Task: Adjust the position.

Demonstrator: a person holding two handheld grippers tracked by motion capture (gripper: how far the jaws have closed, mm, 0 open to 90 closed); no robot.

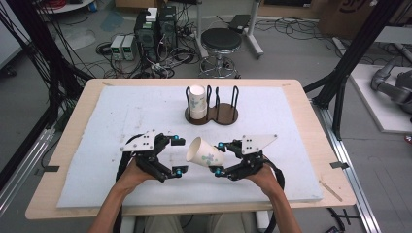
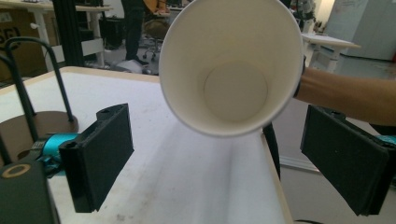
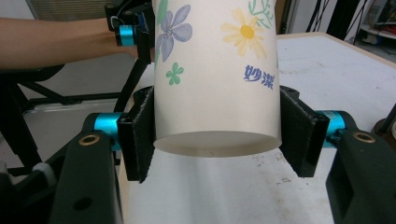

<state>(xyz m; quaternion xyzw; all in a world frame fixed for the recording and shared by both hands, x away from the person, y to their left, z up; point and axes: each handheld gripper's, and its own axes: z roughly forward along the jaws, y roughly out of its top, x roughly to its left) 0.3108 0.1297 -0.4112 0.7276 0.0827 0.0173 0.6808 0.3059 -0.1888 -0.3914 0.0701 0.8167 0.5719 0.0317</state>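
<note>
Cup [image 1: 204,154] sits sideways above the mat [image 1: 97,160], base clamped in my right gripper [image 1: 219,158], mouth aimed at my left gripper [image 1: 179,156], whose jaws gape ready to take the rim. Holder [image 1: 212,115] beyond already has 1 cup [image 1: 197,101].

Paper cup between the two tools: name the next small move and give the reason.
Probably bring the open left tool in around the paper cup's rim. The right tool clamps the cup near its base, on its side, mouth facing the left tool, whose pads stand wide of the rim.
</note>
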